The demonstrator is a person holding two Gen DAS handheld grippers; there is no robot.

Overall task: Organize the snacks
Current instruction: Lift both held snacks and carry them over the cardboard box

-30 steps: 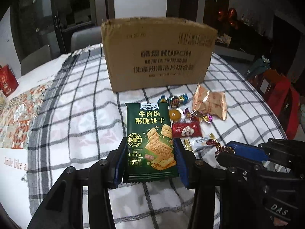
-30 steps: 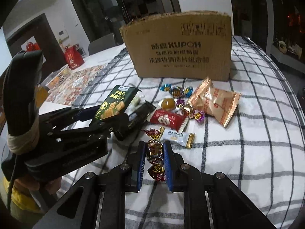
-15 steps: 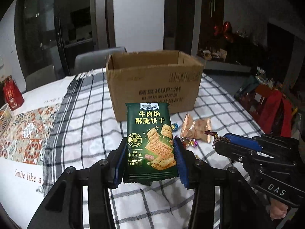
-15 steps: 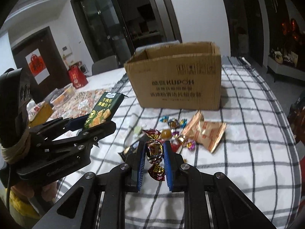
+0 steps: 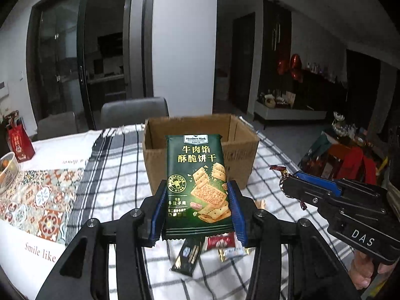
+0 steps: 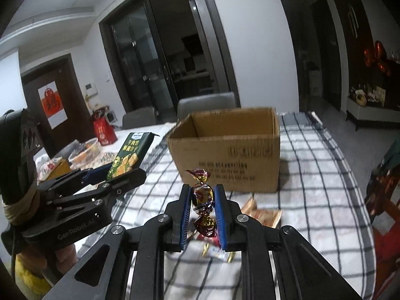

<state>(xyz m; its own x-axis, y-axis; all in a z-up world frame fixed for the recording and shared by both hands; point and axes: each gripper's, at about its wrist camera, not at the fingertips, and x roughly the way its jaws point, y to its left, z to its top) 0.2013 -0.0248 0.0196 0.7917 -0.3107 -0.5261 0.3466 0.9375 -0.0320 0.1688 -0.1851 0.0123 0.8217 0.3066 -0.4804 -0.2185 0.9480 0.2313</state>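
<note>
Left gripper clamps green cracker pack at frame centre; label reads "Member's Mark", Chinese characters below. Pack hides front wall of open cardboard box; box print blurred. Right gripper pinches foil-wrapped candy, wrapper text unreadable. "DAS" on right gripper body. Loose snacks on checked surface, partly hidden. Cloth at lower left reads "Smile like", cut off.

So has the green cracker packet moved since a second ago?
Yes. The cracker packet has risen: its top now reaches the cardboard box's open rim.
</note>
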